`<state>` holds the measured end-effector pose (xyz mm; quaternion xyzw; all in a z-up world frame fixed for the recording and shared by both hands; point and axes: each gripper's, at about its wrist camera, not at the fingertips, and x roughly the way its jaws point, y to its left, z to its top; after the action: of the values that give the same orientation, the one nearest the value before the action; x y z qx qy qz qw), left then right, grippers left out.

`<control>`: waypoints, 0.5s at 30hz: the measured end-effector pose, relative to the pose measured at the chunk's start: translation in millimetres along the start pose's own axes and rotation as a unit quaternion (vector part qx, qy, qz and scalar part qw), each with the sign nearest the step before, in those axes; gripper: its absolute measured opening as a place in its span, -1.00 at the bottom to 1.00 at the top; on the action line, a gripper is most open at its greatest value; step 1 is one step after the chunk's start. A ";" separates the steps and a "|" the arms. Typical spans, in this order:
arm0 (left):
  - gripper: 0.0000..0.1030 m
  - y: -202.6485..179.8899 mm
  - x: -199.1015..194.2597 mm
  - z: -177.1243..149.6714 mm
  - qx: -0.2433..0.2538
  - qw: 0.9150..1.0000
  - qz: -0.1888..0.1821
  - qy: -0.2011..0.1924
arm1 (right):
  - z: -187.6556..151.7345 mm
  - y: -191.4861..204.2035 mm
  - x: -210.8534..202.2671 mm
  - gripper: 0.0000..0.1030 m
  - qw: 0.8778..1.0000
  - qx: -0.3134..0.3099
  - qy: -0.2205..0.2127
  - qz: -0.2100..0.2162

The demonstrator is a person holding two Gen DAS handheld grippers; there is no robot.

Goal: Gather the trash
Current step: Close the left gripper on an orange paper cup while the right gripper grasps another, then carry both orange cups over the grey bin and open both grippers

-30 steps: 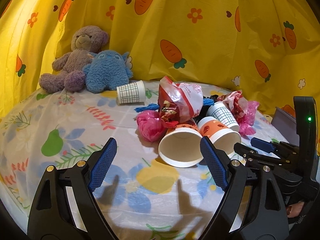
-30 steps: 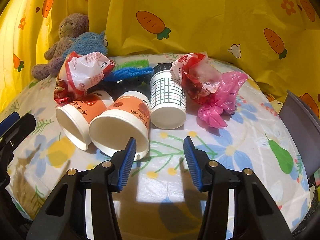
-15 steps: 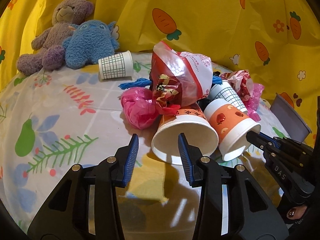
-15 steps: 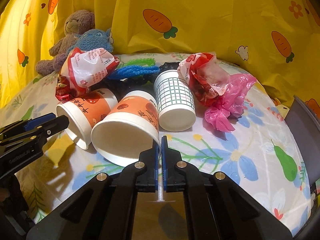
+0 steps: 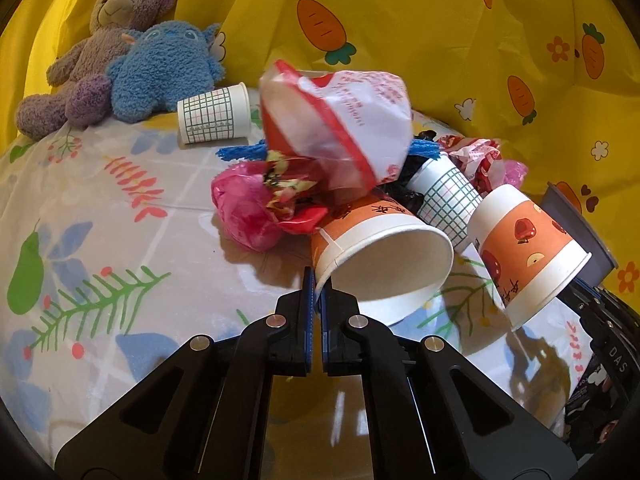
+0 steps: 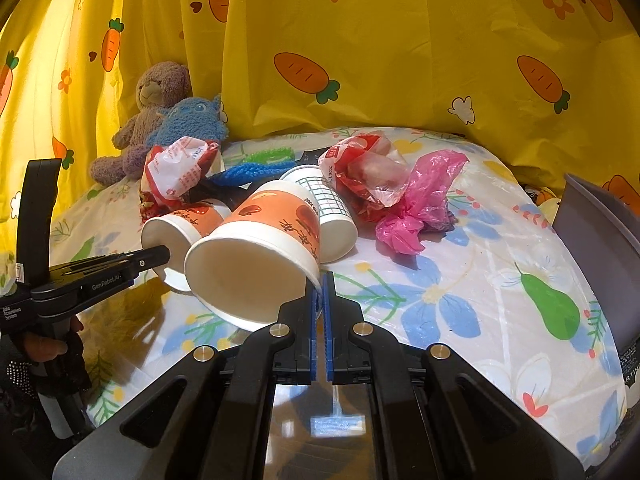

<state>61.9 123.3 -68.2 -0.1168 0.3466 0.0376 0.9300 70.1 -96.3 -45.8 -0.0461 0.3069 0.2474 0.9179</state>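
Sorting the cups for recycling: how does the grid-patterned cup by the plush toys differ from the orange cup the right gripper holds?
The grid cup is white with green lines; the orange cup carries fruit prints. The grid cup lies alone and untouched; the orange cup is pinched at its rim by the right gripper. The orange cup looks wider. Both look empty.

Warm, bright light glows through the yellow curtain (image 6: 360, 20), strongest at the left. Hard shadows fall toward the cameras under the cups (image 5: 384, 264), with glare patches on the glossy sheet (image 6: 520, 280). Fisheye bending and dark corners ring both views; the white-and-red bag (image 5: 344, 120) looks smeared.
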 end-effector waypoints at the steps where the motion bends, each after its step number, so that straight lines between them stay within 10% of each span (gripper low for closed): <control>1: -0.96 -2.3 -3.1 -1.9 0.001 1.000 -0.003 -0.002 | -0.7 -2.9 -3.3 -0.92 1.000 0.003 -0.003 0.000; 15: -0.96 -64.1 -58.9 -4.3 0.040 0.994 -0.079 -0.063 | -3.2 -42.3 -51.3 -0.92 0.998 0.036 -0.054 -0.024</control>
<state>24.2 60.8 -20.5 -0.1042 0.2782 -0.0420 0.9539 53.5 -155.9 -21.3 -0.0074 0.2644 0.2165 0.9398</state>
